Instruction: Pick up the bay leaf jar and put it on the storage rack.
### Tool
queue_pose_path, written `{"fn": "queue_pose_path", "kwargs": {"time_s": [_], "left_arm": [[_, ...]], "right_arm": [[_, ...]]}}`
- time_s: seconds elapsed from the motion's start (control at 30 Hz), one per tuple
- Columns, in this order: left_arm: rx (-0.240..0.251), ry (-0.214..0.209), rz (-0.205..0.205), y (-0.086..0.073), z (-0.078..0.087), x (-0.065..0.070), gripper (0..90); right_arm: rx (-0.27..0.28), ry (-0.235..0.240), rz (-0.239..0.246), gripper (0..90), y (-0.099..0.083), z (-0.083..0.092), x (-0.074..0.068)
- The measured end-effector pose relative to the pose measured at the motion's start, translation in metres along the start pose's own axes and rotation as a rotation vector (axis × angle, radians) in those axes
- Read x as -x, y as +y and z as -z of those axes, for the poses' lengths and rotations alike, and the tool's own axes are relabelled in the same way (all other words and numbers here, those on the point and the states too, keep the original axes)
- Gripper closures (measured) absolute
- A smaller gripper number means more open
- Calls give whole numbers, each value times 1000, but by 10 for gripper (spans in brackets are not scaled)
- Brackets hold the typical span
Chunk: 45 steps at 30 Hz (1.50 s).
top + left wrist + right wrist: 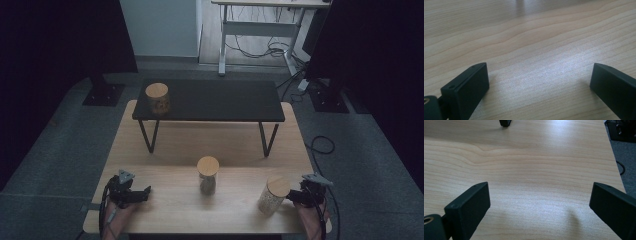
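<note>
Wooden surface: right tool, jaws apart, is nearing lidded jar; left tool is idling open—should square up first.

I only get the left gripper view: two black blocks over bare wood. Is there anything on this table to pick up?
Observer: Yes. In the high view a middle jar with a wooden lid stands on the wooden table, off to the right of the left hand-held gripper.
Operator: Is that the only jar down there?
Observer: No. A second jar stands close beside the right hand-held gripper, whose jaws are wide apart with nothing between them.
</note>
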<state>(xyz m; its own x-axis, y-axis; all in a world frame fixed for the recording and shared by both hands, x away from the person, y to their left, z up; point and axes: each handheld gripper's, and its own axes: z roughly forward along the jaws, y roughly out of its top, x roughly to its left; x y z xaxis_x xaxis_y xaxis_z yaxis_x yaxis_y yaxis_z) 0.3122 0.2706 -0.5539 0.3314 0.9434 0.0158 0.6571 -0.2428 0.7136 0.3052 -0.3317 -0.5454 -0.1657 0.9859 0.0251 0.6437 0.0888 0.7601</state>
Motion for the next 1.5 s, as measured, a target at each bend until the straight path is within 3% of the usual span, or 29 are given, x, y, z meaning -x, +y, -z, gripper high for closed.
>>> {"fn": "queue_pose_path", "kwargs": {"time_s": [0.5,1.5], "left_arm": [[0,3,5,0,0,1,19],[0,1,3,-1,1,0,19]], "right_arm": [[27,-2,3,6,0,11,-3],[67,21,-11,7,-18,41,-5]]}}
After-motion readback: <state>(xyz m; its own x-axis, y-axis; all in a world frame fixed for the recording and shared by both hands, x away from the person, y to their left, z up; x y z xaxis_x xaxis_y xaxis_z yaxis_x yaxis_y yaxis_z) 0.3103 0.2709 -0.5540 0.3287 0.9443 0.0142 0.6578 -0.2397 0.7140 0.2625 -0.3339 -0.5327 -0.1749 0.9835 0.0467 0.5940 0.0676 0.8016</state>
